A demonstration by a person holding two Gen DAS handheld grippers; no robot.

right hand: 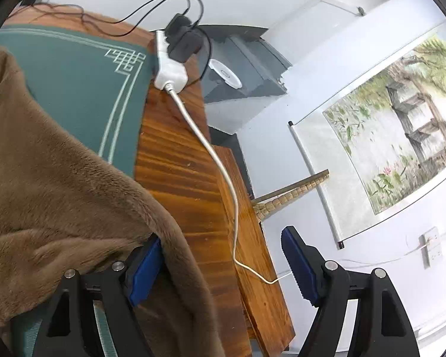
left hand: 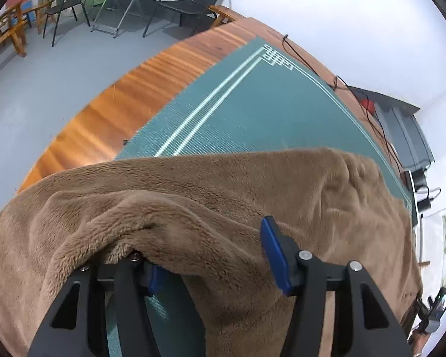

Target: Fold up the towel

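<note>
A fluffy brown towel (left hand: 193, 184) lies rumpled on the green mat (left hand: 238, 113), bunched up close to the camera. My left gripper (left hand: 211, 247) is open, its jaws wide apart. A towel fold drapes over its left finger and hides that tip, while the right blue pad (left hand: 275, 253) shows bare against the fabric. In the right wrist view the towel (right hand: 53, 184) hangs over the mat (right hand: 74, 77) and the table's edge. My right gripper (right hand: 223, 238) is also open, with the towel's edge draped over its left pad (right hand: 145, 270); its right pad (right hand: 297, 264) is bare.
The mat lies on a wooden table (right hand: 178, 163). A white power strip (right hand: 169, 68) with black plugs and a white cord (right hand: 223, 172) sits at the table's right end. Black cables (left hand: 380, 125) run along the far edge. Chairs (left hand: 193, 0) stand beyond; a scroll painting (right hand: 401, 119) hangs on the wall.
</note>
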